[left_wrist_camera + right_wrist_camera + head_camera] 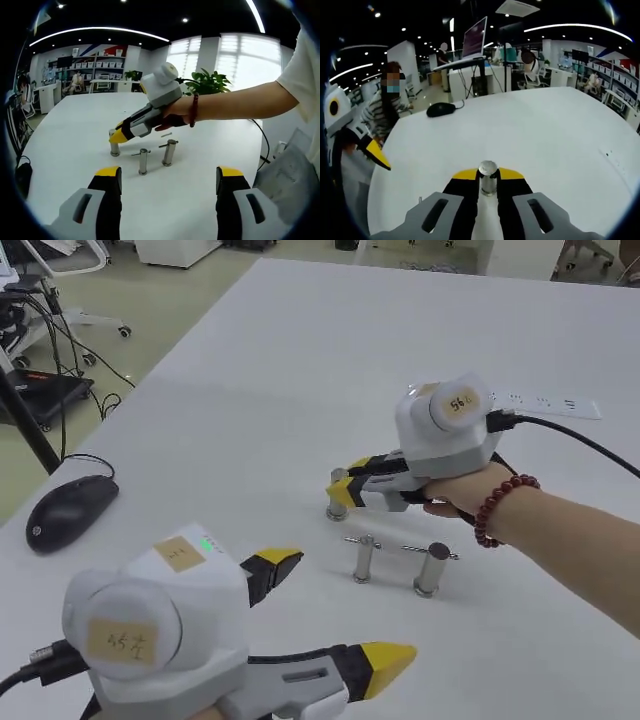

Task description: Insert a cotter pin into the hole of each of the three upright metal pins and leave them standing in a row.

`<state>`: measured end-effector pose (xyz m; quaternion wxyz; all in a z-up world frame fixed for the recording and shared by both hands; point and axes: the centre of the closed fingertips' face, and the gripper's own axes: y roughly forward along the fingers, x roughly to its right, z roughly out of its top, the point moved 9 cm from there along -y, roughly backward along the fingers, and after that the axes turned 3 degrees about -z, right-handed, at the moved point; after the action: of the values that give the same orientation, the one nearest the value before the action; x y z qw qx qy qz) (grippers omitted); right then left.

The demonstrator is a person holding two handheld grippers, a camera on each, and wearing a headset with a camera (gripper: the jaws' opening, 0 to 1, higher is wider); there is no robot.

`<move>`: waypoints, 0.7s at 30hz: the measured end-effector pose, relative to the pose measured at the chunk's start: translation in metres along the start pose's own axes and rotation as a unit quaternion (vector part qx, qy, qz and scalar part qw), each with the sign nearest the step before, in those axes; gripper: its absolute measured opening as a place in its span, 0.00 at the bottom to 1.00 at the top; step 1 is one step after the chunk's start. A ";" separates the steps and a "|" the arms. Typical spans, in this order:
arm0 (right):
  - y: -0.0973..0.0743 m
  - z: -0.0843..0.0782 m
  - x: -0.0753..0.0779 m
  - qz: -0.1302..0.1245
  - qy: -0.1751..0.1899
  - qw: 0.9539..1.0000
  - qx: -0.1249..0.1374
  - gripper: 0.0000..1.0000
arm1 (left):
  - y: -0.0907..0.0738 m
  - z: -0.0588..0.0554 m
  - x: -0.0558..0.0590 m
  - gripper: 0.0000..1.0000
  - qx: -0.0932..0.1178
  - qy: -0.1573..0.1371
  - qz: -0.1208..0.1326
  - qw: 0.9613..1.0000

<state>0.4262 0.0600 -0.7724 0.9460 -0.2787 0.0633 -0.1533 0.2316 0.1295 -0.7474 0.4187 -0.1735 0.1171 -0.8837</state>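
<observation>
Three metal pins stand on the white table [250, 370]. The right gripper [343, 490] is clamped on the gripped pin [488, 177], right at its jaw tips. The middle pin [365, 560] and the end pin [432, 570] stand just beside that gripper, carrying the first cotter pin [354, 540] and the second cotter pin [420, 550] crosswise, two in all. The left gripper [169, 175] has its jaws spread wide, all three pins ahead of it; one mouse [70, 512] lies off to its left and one power strip [545, 402] lies beyond the right gripper.

Bright ceiling strips [100, 28] light my plain white bench [300, 360] evenly; shadows fall soft, fisheye edges curve.
</observation>
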 end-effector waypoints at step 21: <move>-0.052 -0.024 0.011 -0.046 0.014 0.999 -0.022 0.14 | -0.004 0.003 0.000 0.74 -0.004 -0.006 0.006 1.000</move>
<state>0.4186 0.0025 -0.7643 0.9307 -0.2996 0.0668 -0.1987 0.2305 0.1317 -0.7434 0.4242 -0.1802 0.1195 -0.8794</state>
